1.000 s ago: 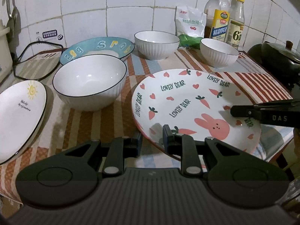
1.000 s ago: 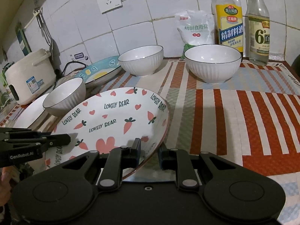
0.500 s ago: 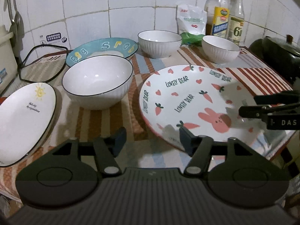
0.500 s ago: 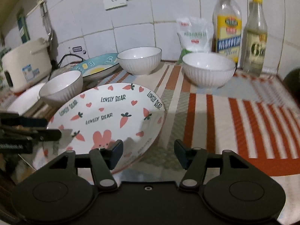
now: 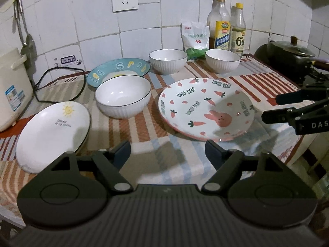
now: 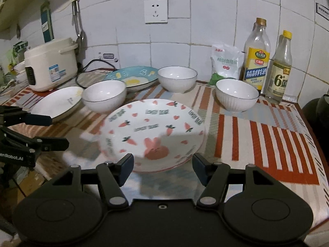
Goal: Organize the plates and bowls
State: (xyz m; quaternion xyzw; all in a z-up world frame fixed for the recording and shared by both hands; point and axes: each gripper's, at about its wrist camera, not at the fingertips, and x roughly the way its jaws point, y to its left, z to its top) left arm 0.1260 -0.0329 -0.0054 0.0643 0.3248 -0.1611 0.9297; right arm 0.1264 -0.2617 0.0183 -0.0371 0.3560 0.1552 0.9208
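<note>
Grippers (image 5: 168, 150) (image 6: 163, 167) opening, nothing btwn.

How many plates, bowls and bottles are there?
Plates: 3 – bunny plate, egg plate, sun plate
Bowls: 3 – near bowl, middle bowl, right bowl
Bottles: 2 – yellow-label bottle, clear bottle
Total: 8

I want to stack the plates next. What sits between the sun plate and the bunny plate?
A white ribbed bowl stands between the sun plate and bunny plate, clearest in the left wrist view.
</note>
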